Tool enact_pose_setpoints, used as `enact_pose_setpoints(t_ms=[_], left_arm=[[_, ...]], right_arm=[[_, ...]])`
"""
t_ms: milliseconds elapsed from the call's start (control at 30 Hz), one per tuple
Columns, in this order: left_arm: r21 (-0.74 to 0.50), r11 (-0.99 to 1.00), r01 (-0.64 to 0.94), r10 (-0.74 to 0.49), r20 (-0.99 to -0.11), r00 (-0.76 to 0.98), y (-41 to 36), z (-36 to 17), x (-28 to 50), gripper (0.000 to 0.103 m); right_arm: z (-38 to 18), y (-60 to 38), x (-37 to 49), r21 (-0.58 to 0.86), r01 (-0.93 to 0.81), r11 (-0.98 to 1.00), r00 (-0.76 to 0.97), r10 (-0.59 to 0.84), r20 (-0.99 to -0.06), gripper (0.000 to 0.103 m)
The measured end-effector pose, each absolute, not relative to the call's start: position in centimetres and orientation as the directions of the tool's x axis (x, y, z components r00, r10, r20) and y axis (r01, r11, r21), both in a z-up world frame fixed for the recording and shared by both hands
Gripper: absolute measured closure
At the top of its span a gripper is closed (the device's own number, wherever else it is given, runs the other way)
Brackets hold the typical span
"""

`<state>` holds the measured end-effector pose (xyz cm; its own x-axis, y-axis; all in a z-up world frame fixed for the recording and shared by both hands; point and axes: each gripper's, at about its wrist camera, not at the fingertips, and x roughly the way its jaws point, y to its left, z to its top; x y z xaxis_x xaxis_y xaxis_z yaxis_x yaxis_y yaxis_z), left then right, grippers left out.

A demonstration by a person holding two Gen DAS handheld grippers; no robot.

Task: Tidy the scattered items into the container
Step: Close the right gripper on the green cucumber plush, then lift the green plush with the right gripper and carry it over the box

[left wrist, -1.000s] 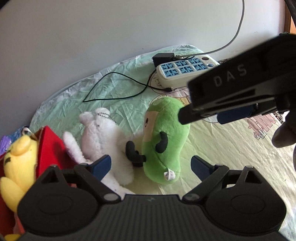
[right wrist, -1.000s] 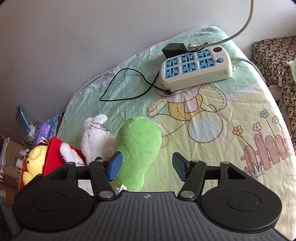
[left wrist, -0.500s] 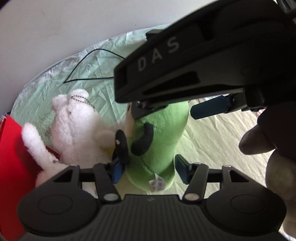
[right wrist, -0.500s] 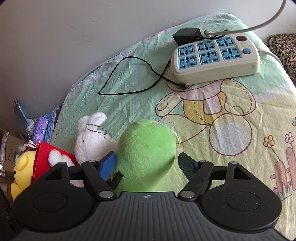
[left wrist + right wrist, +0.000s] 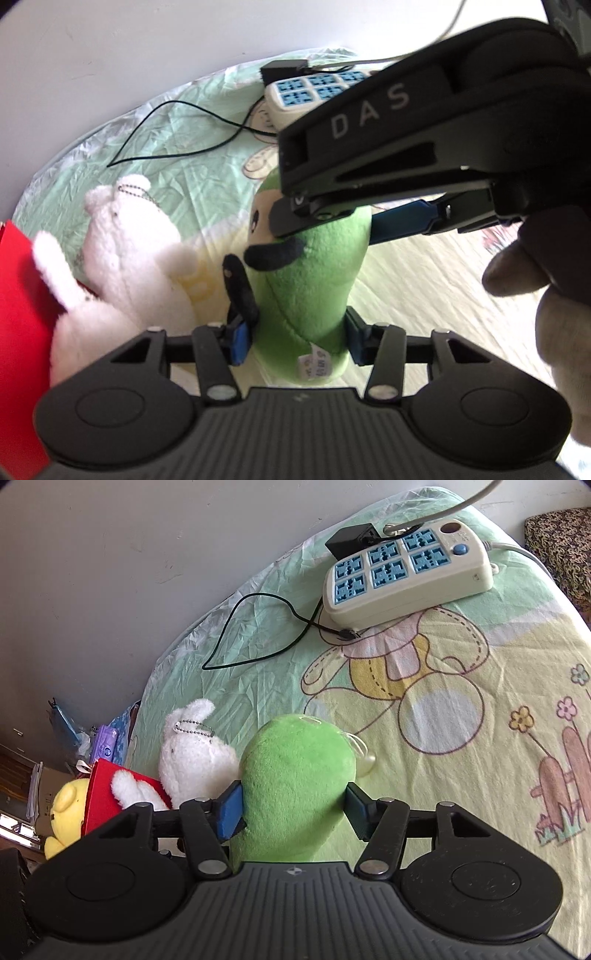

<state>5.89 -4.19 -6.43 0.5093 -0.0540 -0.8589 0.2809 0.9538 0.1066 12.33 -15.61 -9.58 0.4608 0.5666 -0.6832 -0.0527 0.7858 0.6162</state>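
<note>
Both grippers are closing on the green plush lying on the bedsheet. The left gripper pinches its near end; the right gripper seemingly clasps its head. Next: lift it left into the red container.

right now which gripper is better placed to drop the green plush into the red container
Left, probably: the left gripper is closing around the green plush, and the red container sits on its side. The right gripper is closing too.
</note>
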Motion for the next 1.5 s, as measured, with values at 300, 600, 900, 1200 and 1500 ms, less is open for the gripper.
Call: enact_pose_setpoints(t_ms=[300,600,900,1200,1500], left_arm=[[0.046,0.925,0.376,-0.136,-0.886,0.444,-5.3,-7.1,-0.4,0.052],[0.022,0.906,0.423,-0.185,-0.878,0.442,-5.3,-7.9,0.1,0.049],[0.069,0.881,0.468,-0.173,-0.873,0.455,-6.4,-8.3,0.4,0.052],[0.047,0.881,0.471,-0.207,-0.857,0.472,-5.7,-6.8,-0.9,0.053],[0.04,0.909,0.414,-0.229,-0.783,0.579,-3.2,-1.8,-3.3,0.053]], right_arm=[[-10.2,-17.4,5.9,0.631,-0.041,0.774,0.41,0.589,-0.697,0.043],[-9.9,-18.2,3.4,0.618,0.007,0.786,0.431,0.555,-0.711,0.035],[-9.7,-17.4,4.3,0.549,0.072,0.833,0.477,0.455,-0.752,0.028],[-8.6,-16.8,2.2,0.574,0.052,0.817,0.508,0.473,-0.72,0.042],[-3.6,-15.0,-0.1,0.551,-0.097,0.829,0.602,0.489,-0.631,0.043]])
